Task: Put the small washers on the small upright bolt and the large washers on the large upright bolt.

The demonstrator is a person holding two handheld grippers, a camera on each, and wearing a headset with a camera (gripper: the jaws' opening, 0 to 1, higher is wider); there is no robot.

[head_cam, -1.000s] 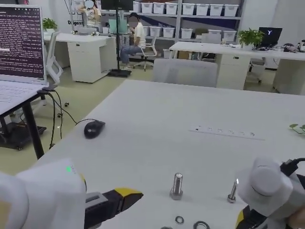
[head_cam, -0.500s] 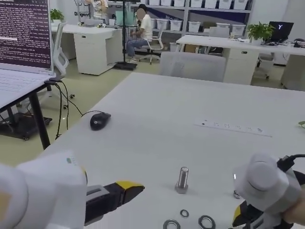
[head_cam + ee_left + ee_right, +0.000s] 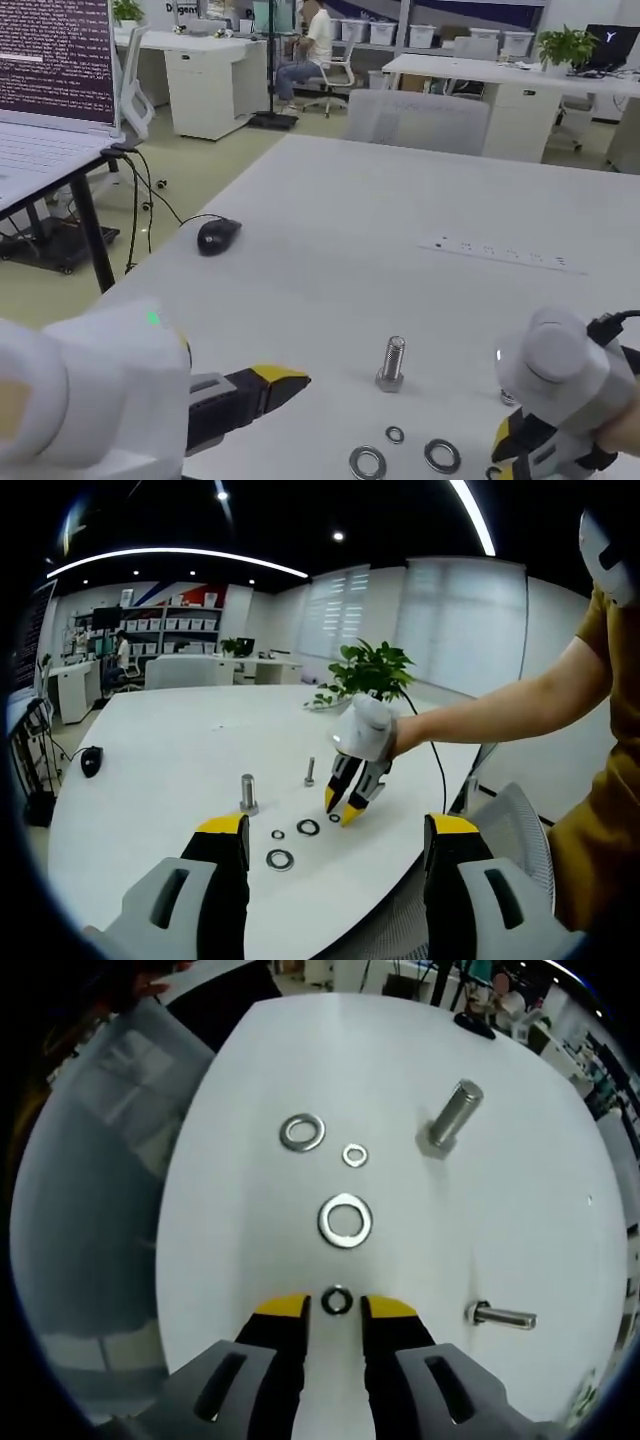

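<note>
White table (image 3: 330,250) — left tongs (image 3: 337,827) wide apart, right tongs (image 3: 336,1310) parted astride small washer (image 3: 337,1301)

Silver washers (image 3: 325,1222) on white table (image 3: 330,250)

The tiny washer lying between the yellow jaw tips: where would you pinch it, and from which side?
Pinch the small washer by its outer rim, on two opposite sides, coming down from above. It lies flat on the table, so only its thin edge offers a hold. The right gripper stands open with one jaw on each side, which probably suits this.
</note>
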